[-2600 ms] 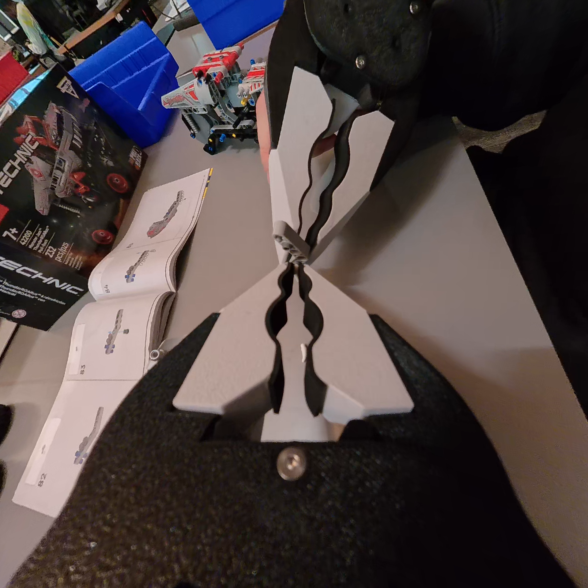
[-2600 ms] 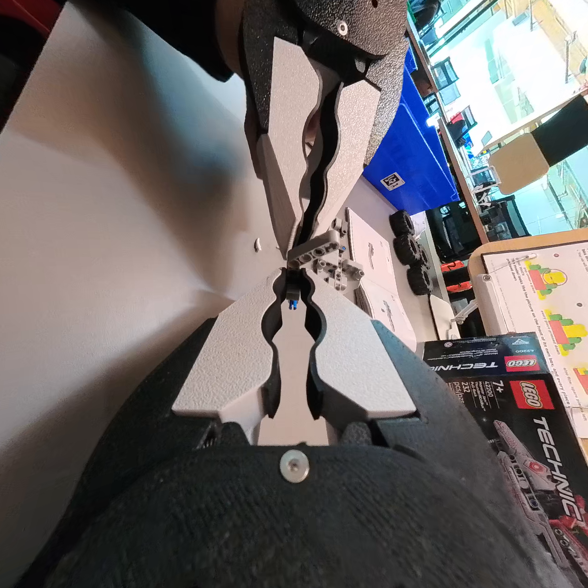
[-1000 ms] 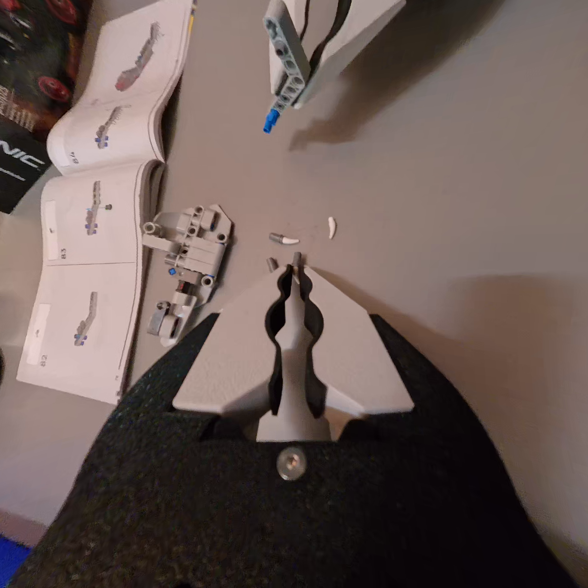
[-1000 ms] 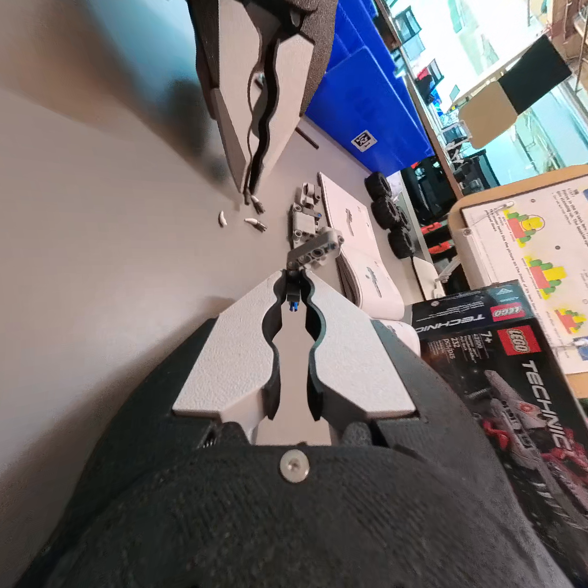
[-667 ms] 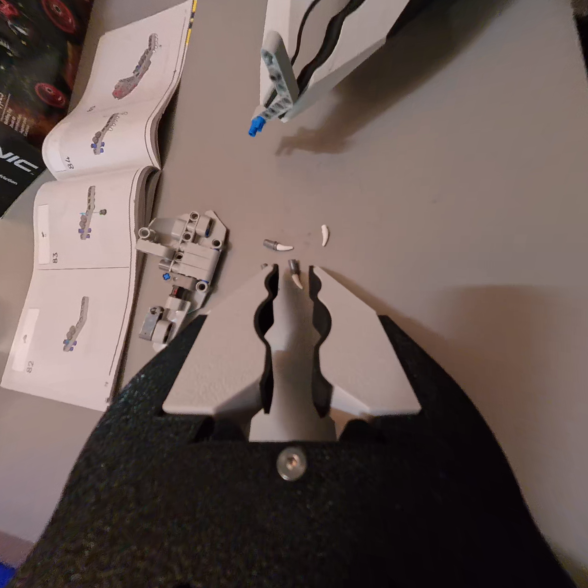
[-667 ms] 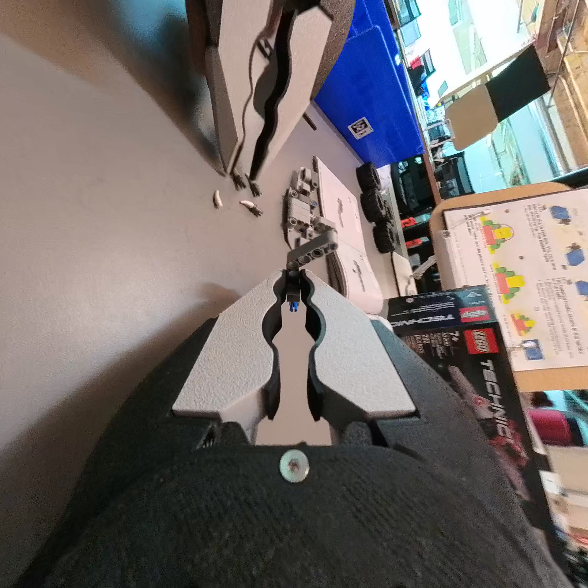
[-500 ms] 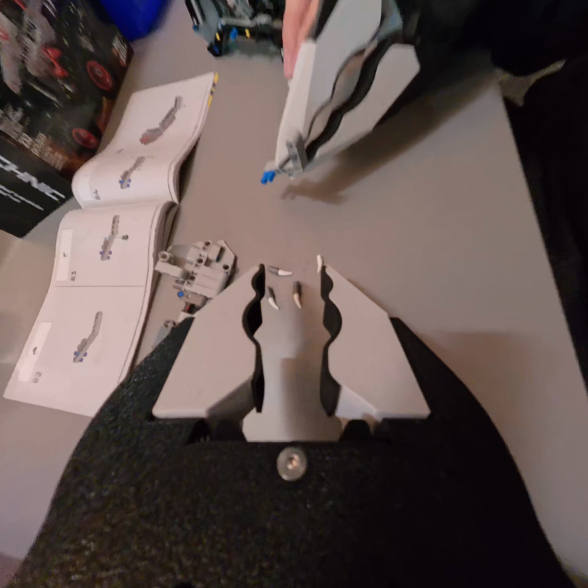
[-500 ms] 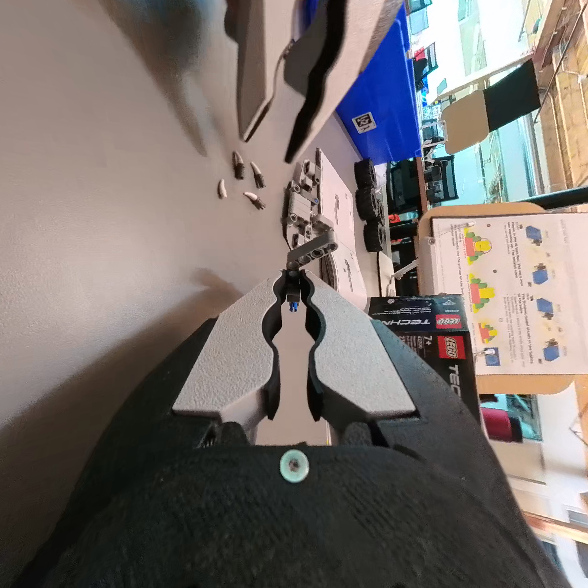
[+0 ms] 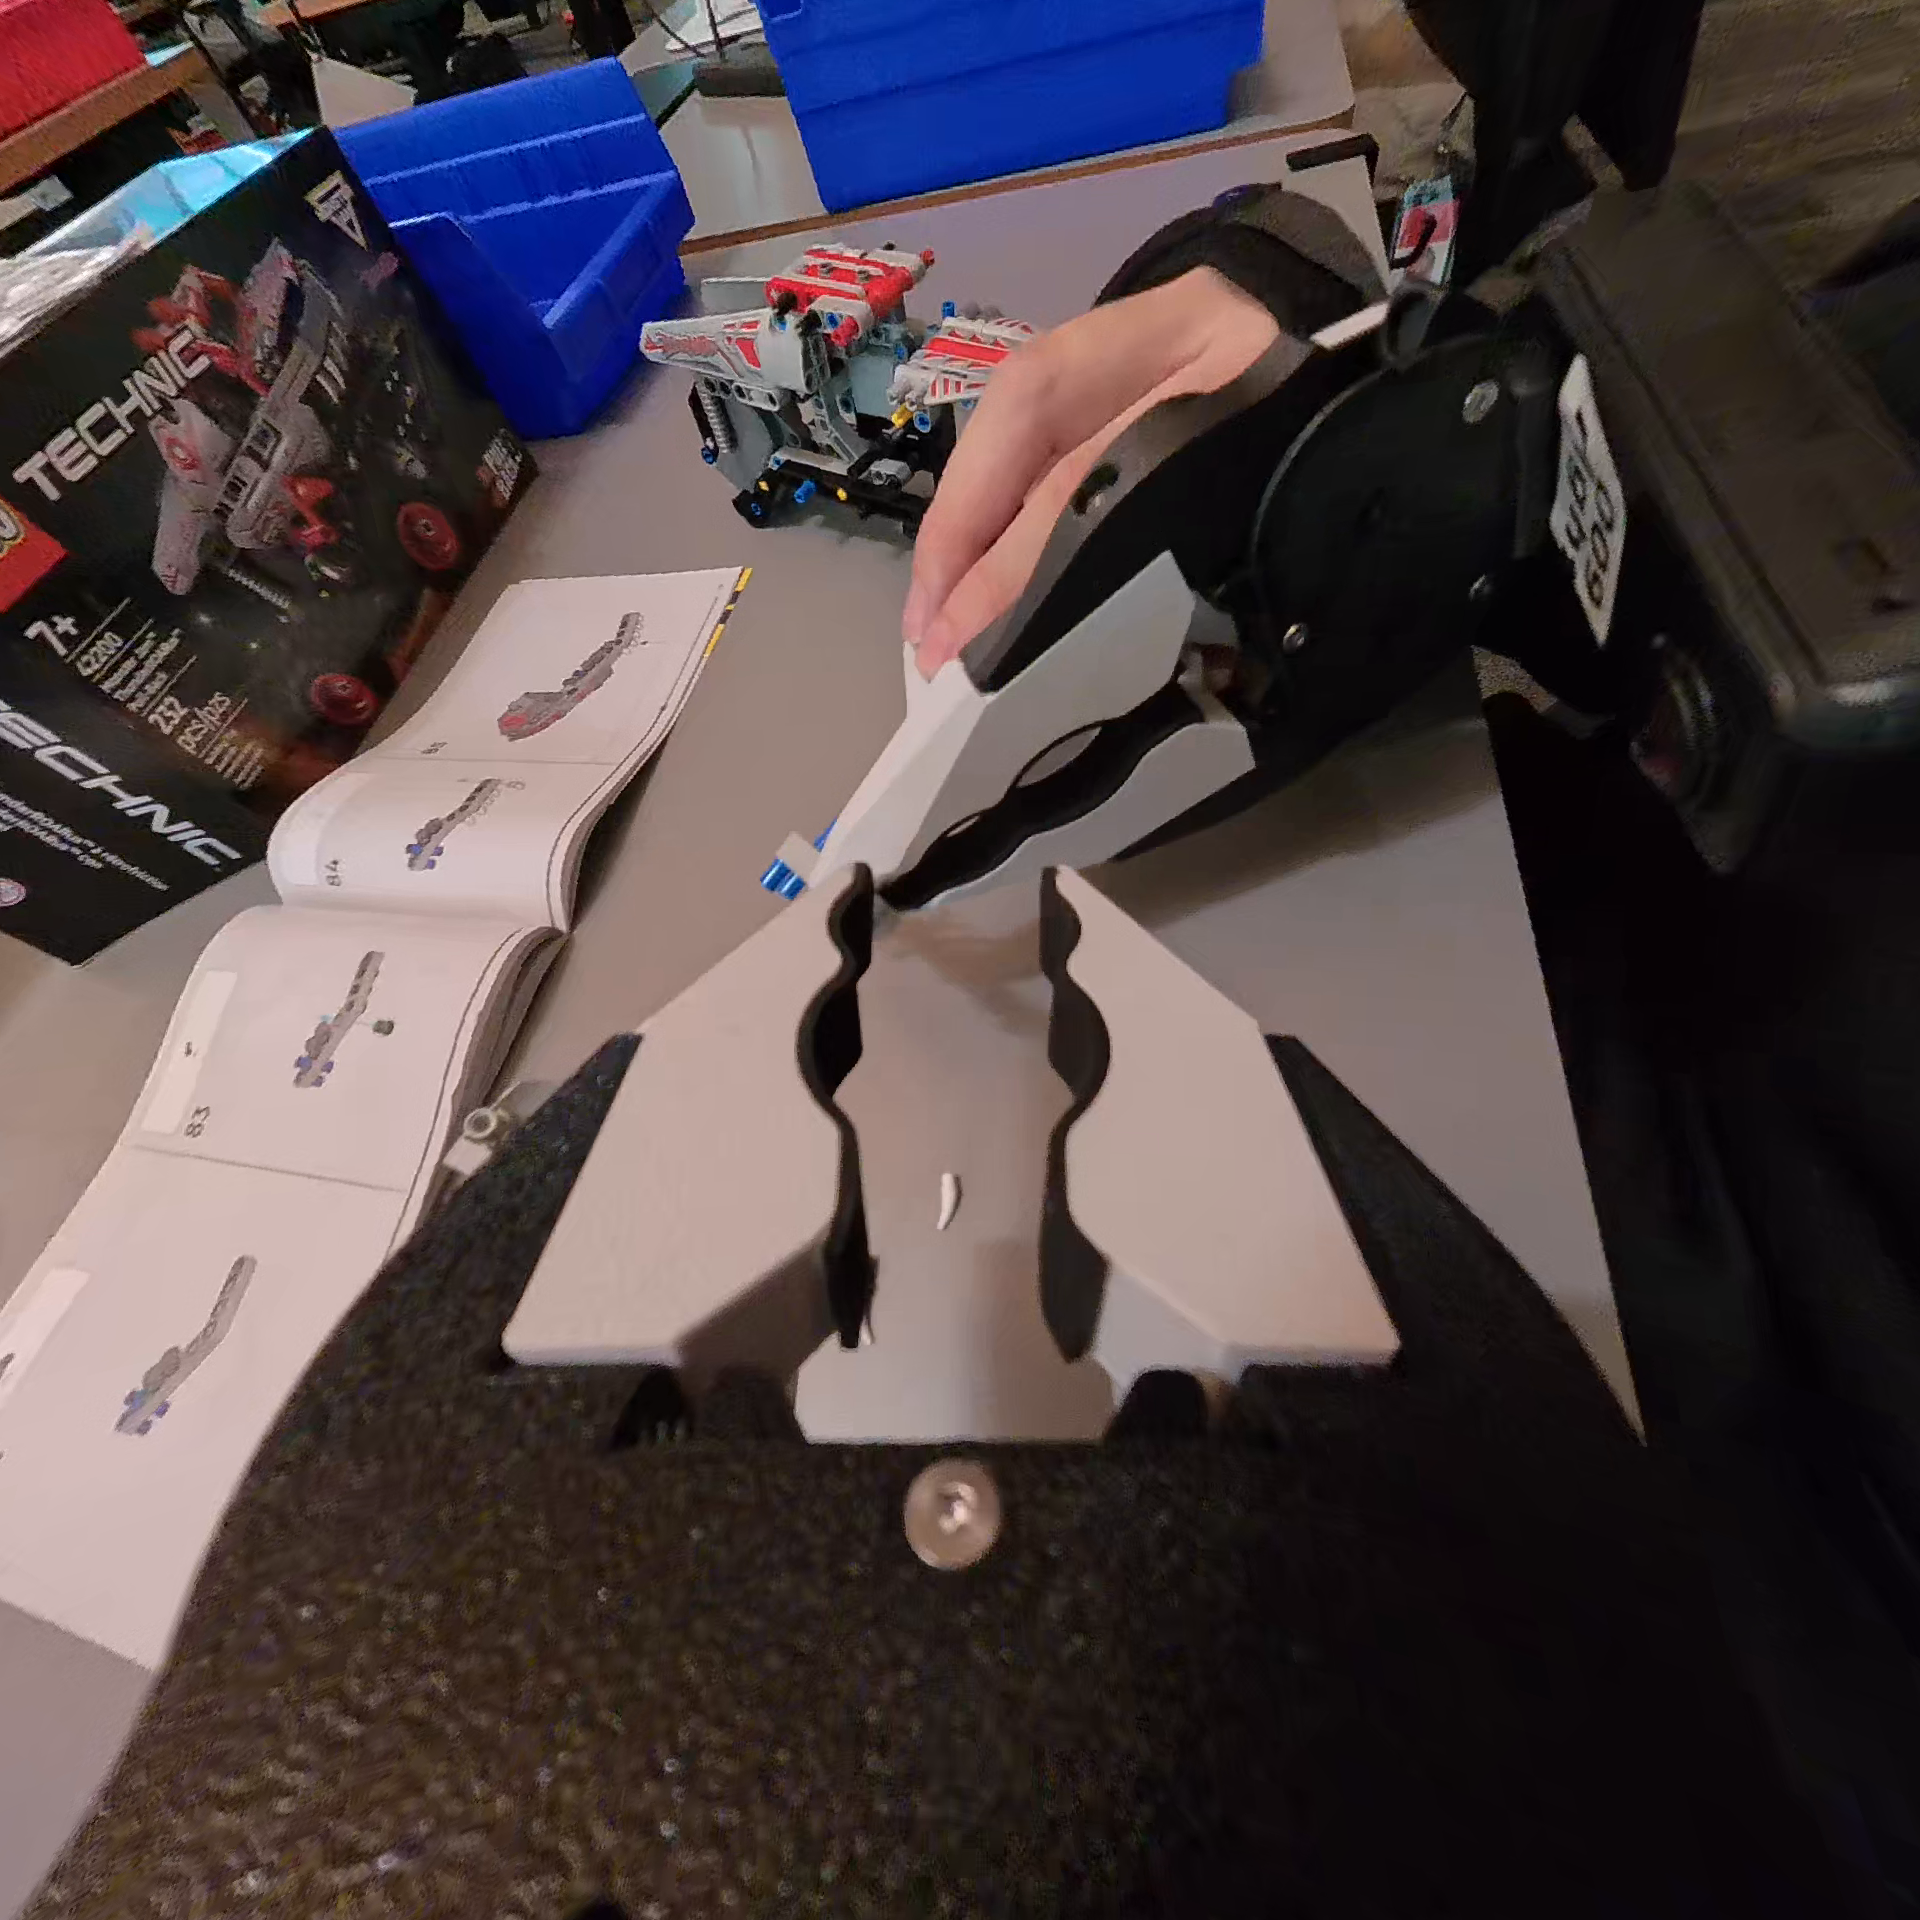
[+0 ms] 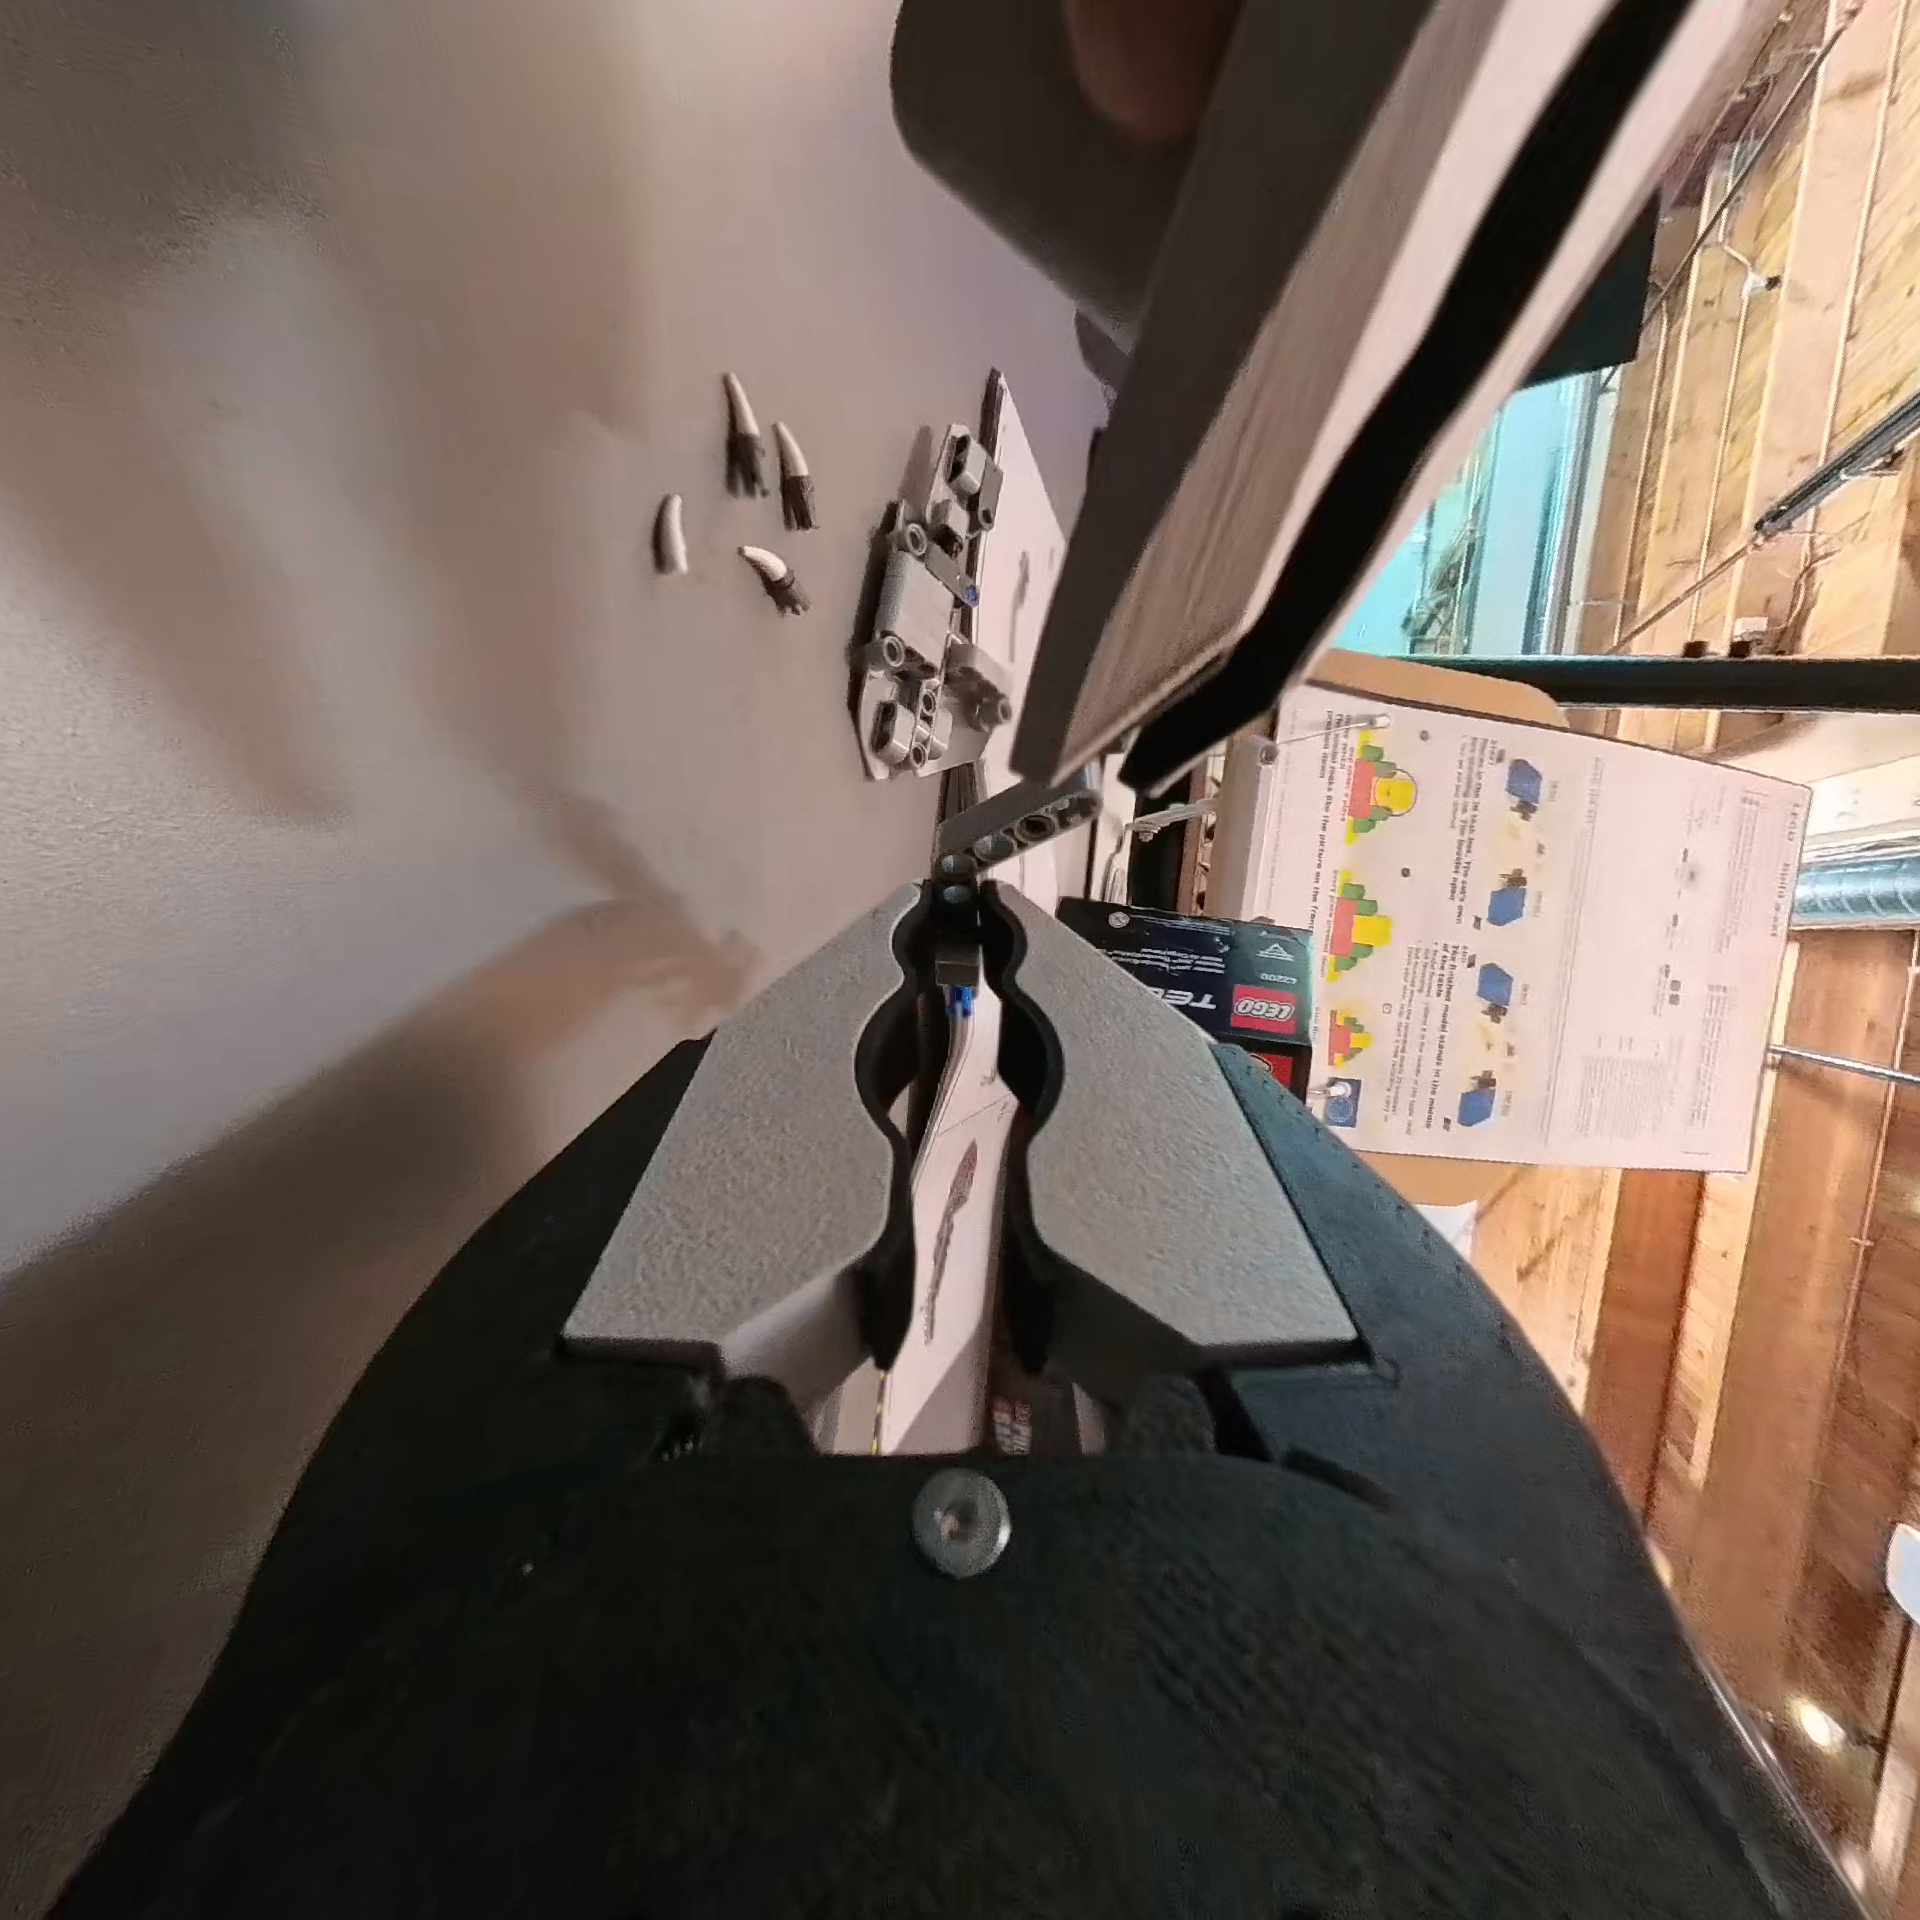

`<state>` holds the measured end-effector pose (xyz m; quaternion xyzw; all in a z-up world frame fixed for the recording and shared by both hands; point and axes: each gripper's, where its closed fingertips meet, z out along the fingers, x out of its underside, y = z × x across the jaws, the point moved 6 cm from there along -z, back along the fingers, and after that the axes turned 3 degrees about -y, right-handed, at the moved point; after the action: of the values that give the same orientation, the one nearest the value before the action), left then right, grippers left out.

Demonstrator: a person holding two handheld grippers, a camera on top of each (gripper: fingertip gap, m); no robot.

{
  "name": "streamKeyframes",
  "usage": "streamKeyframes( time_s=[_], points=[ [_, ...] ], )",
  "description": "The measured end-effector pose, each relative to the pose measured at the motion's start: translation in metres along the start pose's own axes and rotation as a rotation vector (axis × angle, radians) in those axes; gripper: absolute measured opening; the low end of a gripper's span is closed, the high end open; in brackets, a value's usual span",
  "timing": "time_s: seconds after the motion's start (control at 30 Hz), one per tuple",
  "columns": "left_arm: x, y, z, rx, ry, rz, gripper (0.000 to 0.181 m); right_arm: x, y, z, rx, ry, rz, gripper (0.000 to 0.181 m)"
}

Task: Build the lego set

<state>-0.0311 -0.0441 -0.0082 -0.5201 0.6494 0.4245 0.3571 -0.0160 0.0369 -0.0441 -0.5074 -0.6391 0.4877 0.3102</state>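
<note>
My left gripper (image 9: 951, 891) is open and empty above the grey table (image 9: 1299, 935). A small white tooth piece (image 9: 945, 1200) lies on the table between its jaws. My right gripper (image 10: 956, 896) is shut on a grey holed beam (image 10: 1013, 831) with a blue pin (image 10: 961, 997). In the left wrist view a hand holds the right gripper (image 9: 883, 878) just beyond my left fingertips, with the beam's blue pin (image 9: 784, 878) sticking out. Several tooth pieces (image 10: 774, 577) and a grey sub-assembly (image 10: 914, 644) lie on the table below the left gripper (image 10: 1096, 774).
An open instruction booklet (image 9: 416, 831) lies left, with the set's box (image 9: 208, 468) behind it. Blue bins (image 9: 540, 208) and a partly built red, white and grey model (image 9: 831, 395) stand at the back. The table's edge (image 9: 1548, 1039) runs along the right. Tip to tip, the grippers are about 5 cm apart.
My left gripper has opened wide, let go of a tooth piece and risen from the table, tilting up towards the right gripper. The right gripper still holds the beam.
</note>
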Motion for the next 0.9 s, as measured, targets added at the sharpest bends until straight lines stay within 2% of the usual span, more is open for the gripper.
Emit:
streamKeyframes(
  time_s=[0.07,0.17,0.2,0.23,0.37,0.5,0.57,0.73,0.9],
  points=[
    [-0.002,-0.003,0.004,0.004,-0.006,-0.007,0.019,0.000,0.001,0.001,0.002,0.017,-0.011,0.005],
    [0.000,0.001,0.009,-0.066,0.015,-0.012,0.011,-0.003,0.002,0.001,0.004,0.033,-0.035,0.006],
    [0.001,0.001,0.009,-0.068,0.021,-0.008,0.000,-0.003,0.002,0.002,0.006,0.036,-0.040,0.006],
    [0.000,0.000,0.009,-0.059,0.017,-0.005,0.000,-0.003,0.002,0.002,0.004,0.040,-0.048,0.006],
    [0.001,0.002,0.009,-0.065,0.014,-0.017,0.000,0.001,0.004,0.003,0.001,0.069,-0.058,0.006],
    [0.000,0.004,0.007,-0.058,0.005,-0.056,0.022,0.007,0.002,0.003,0.008,0.106,-0.040,0.006],
    [-0.002,0.003,0.011,-0.053,-0.007,-0.088,0.027,0.008,0.004,0.004,0.003,0.118,-0.048,0.006],
    [0.006,0.023,0.008,-0.272,0.030,-0.162,0.025,0.007,0.001,0.002,0.040,0.123,-0.048,0.005],
    [0.006,0.021,0.012,-0.152,-0.056,-0.335,0.021,0.009,-0.001,0.001,0.045,0.132,-0.019,0.006]
  ],
)
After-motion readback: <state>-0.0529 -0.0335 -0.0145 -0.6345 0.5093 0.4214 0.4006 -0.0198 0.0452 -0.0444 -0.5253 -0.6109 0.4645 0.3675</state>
